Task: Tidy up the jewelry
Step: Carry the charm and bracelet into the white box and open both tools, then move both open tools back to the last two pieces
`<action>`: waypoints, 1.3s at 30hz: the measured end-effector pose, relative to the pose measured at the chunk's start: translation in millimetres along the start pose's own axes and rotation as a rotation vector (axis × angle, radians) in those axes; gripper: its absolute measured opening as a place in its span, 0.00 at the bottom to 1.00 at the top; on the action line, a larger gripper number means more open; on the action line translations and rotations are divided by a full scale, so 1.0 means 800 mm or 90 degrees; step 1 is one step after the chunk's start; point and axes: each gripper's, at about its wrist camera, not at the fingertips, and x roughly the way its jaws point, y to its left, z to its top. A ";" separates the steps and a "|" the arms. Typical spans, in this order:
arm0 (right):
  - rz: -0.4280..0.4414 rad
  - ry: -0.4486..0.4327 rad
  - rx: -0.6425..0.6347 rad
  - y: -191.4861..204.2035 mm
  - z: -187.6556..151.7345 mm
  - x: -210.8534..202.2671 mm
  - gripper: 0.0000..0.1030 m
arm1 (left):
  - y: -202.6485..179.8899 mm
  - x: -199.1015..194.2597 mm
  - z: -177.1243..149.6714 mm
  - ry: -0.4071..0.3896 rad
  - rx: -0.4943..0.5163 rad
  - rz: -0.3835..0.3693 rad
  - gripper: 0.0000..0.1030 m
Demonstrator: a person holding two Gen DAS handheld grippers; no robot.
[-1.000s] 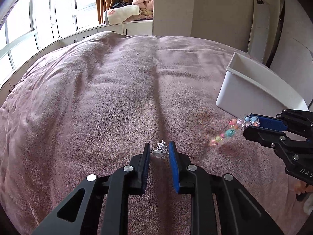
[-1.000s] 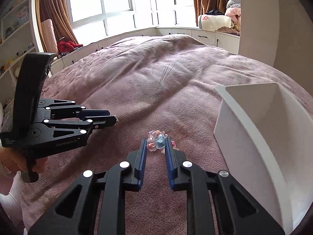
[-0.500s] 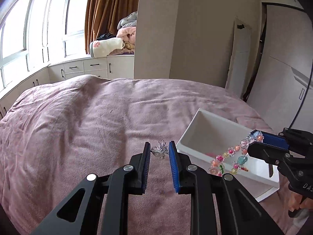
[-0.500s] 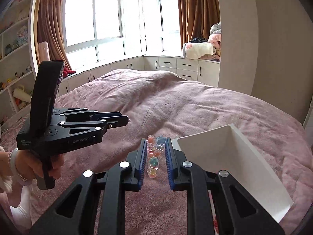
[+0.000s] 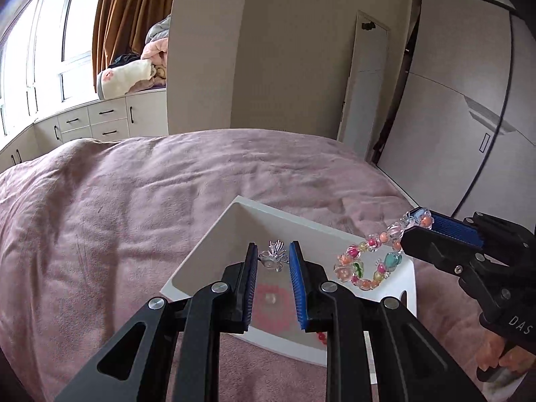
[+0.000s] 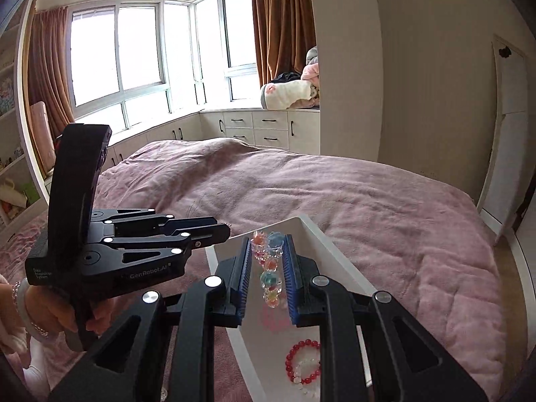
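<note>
**Two pieces hanging over the white box**

You are holding both pieces above the white box [image 5: 214, 254], the landmark here. Your left gripper [image 5: 272, 261] is pinching a small spiky silver charm [image 5: 273, 258] over the box's middle; your right gripper [image 6: 268, 258] is clamping a bead bracelet [image 5: 368, 264], whose loop is dangling over the far-right rim. A red bracelet [image 6: 303, 358] is lying inside on the smooth floor.

The risks, as I judge them: the charm is tiny and prickly, so it may be snagging the ribbed blue pads. The glossy round beads may bounce or slide, and if the loop is overhanging the rim, it may land on the fuzzy pink blanket [image 5: 134, 201].
</note>
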 end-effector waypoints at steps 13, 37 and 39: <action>-0.020 0.103 0.068 -0.070 -0.090 0.048 0.23 | -0.053 0.103 -0.041 0.131 0.056 0.002 0.32; 0.047 -0.088 -0.020 0.040 -0.050 -0.059 0.89 | 0.033 -0.062 -0.089 0.019 0.050 0.049 0.90; 0.060 -0.086 -0.054 0.068 -0.052 -0.063 0.89 | 0.045 -0.080 -0.105 0.025 0.051 0.055 0.90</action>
